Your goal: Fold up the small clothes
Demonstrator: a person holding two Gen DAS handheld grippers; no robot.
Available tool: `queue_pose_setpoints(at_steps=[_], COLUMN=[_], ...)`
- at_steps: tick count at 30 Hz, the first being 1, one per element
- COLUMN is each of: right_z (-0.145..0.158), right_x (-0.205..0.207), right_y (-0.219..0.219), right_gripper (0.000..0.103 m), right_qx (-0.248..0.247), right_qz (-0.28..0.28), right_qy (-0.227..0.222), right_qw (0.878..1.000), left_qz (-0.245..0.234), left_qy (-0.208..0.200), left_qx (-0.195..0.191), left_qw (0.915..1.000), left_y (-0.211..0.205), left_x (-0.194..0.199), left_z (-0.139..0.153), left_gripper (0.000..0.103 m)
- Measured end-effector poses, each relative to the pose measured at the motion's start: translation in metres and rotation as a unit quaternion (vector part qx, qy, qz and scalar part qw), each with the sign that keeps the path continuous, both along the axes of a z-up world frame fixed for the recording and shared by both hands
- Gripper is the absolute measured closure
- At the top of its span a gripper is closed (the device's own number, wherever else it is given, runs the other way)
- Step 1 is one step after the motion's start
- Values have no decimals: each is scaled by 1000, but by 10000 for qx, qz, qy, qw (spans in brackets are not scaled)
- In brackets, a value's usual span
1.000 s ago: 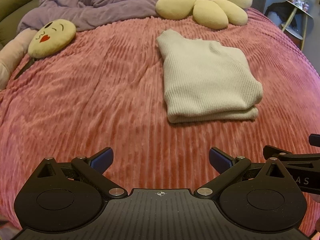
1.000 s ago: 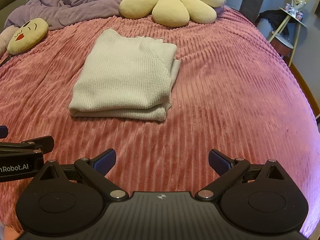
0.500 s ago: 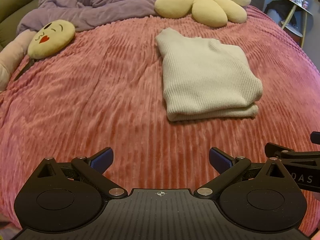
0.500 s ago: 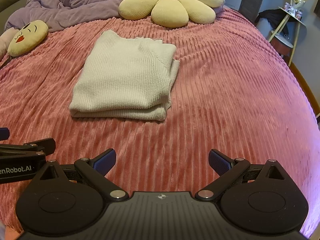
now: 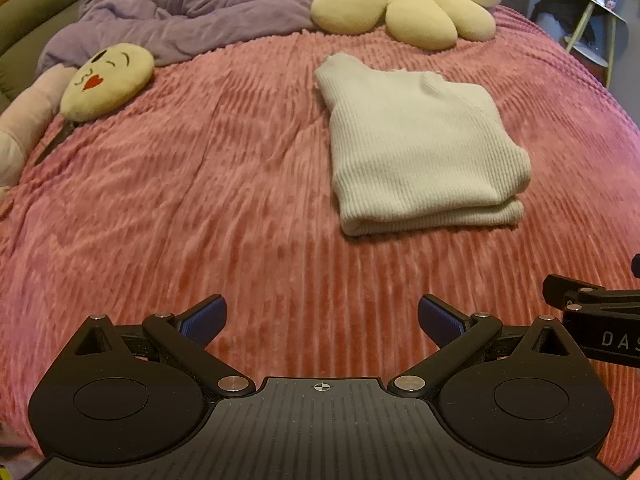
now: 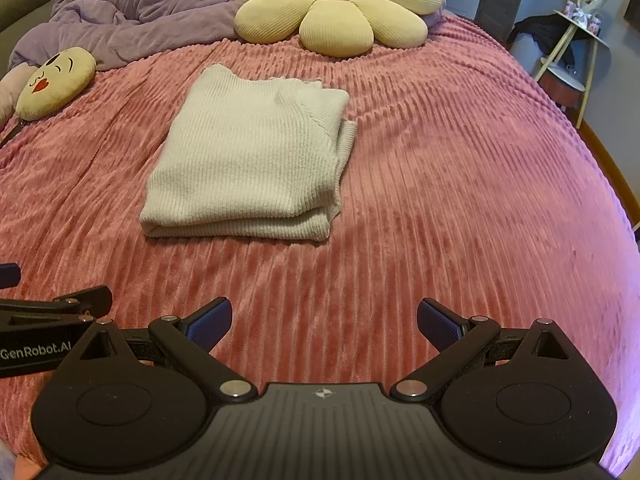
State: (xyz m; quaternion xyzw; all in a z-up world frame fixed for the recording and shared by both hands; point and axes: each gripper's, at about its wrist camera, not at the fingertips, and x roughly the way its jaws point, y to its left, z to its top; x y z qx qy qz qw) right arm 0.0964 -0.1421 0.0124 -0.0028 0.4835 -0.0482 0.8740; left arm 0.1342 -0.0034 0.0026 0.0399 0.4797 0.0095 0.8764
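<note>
Lying folded on the bedspread [image 6: 460, 184], cream sweater [image 6: 248, 160].

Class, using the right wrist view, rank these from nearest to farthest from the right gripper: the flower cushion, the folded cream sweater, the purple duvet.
1. Folded cream sweater, ahead, slightly left of the right gripper.
2. Flower cushion, at the far end of the bed.
3. Purple duvet, far left; nearly level with the cushion, too close to call.

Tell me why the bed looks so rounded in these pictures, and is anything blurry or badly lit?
Left wrist view: the fisheye lens bows the pink bedspread into a dome; light is dim and warm, and the folded cream sweater is fairly sharp. Right wrist view: same bulge, with the side table leaning at the edge and a purple tint along the lower right border. Each open tool looks sharp.
</note>
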Motion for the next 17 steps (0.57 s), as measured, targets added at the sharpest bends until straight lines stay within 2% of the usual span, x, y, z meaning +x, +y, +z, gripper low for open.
queue_pose_setpoints(at_steps=[17], right_z=[1], right_x=[-9], right_y=[1], right_gripper=[4], right_qx=[-51], right_qz=[-8], right_qy=[-45], right_qw=[10000], left_qz=[-42], left_qy=[70], left_qx=[-36], left_qw=[10000], left_y=[-3], left_x=[-7], left_z=[-1], left_gripper=[0])
